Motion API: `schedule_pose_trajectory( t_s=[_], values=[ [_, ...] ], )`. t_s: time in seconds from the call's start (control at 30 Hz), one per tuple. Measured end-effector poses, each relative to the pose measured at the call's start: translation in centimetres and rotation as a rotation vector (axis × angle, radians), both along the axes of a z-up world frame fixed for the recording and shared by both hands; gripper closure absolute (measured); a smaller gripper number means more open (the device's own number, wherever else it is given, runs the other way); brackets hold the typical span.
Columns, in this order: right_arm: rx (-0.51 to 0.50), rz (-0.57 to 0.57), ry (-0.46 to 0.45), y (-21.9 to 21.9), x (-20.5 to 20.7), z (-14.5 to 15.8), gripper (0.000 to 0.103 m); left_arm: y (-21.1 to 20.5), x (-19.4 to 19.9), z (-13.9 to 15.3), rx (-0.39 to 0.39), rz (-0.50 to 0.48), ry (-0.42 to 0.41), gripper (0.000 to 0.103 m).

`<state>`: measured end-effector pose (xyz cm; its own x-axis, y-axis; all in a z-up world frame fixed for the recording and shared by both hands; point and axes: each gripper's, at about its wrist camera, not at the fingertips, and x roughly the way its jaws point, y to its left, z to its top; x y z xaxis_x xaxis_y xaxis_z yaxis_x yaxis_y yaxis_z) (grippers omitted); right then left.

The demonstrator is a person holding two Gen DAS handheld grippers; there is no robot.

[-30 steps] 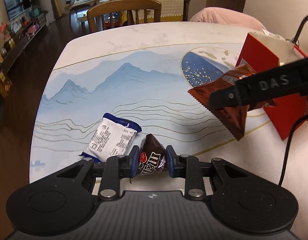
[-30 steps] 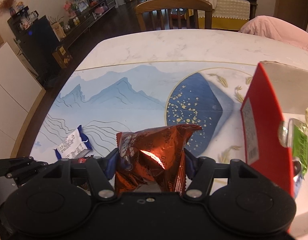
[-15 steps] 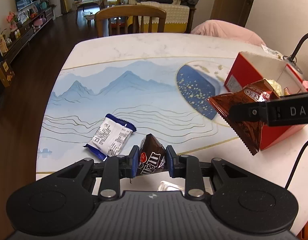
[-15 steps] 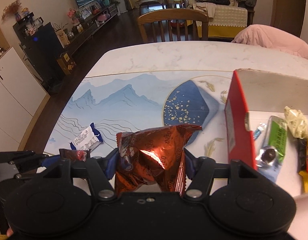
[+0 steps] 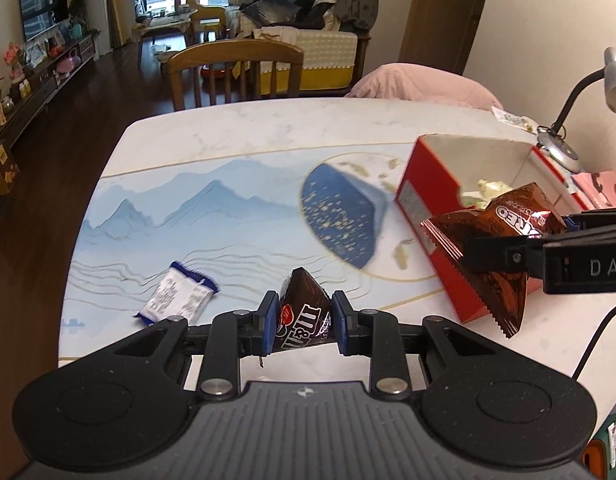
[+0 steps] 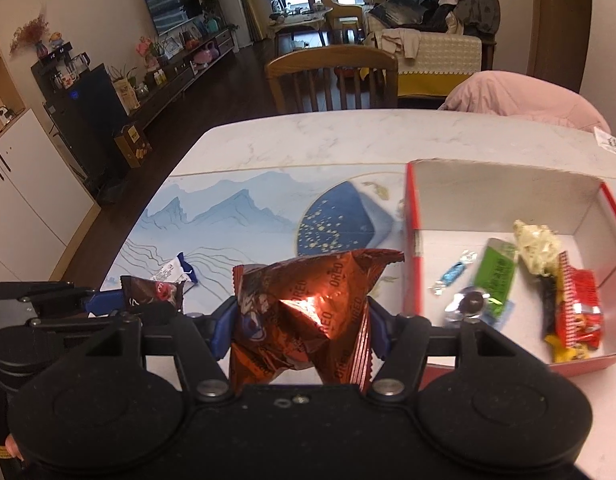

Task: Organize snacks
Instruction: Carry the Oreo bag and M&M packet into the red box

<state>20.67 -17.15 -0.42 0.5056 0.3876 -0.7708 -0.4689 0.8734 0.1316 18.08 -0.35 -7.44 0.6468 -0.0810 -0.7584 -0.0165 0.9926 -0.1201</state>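
Observation:
My left gripper (image 5: pixel 304 322) is shut on a brown M&M's packet (image 5: pixel 304 316) and holds it above the table's near edge. My right gripper (image 6: pixel 300 324) is shut on a copper-brown Oreo packet (image 6: pixel 308 312), which also shows in the left wrist view (image 5: pixel 496 248) beside the near left corner of the red box (image 6: pixel 412 240). The box holds several wrapped snacks (image 6: pixel 496 284). A white and blue packet (image 5: pixel 176 294) lies on the blue mountain-print mat (image 5: pixel 228 208), left of my left gripper.
A wooden chair (image 5: pixel 234 72) stands at the table's far side. A pink cushion (image 5: pixel 424 86) lies at the far right. A desk lamp (image 5: pixel 564 136) stands behind the box, and a black cable (image 5: pixel 596 344) runs over the table at the right.
Both grippers have risen and drawn back with their packets. The right gripper has moved right toward the red box, so its inside now shows.

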Motion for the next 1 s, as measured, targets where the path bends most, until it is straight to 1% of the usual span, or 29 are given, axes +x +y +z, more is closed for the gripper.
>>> schedule_pose_trajectory(
  t_s=[0.4, 0.77, 1.0],
  values=[
    [0.017, -0.029, -0.039, -6.5, 1.3, 1.9, 0.040, -6.9, 1.9, 3.2, 0.006, -0.063, -0.053, 0.075],
    [0.014, -0.079, -0.043, -12.7, 3.8, 1.9, 0.040, -13.4, 5.3, 4.0, 0.002, -0.111, -0.043, 0.075],
    [-0.003, -0.138, -0.039, -16.7, 6.4, 1.0, 0.040, -16.8, 8.3, 3.3, 0.002, -0.141, -0.001, 0.075]
  ],
)
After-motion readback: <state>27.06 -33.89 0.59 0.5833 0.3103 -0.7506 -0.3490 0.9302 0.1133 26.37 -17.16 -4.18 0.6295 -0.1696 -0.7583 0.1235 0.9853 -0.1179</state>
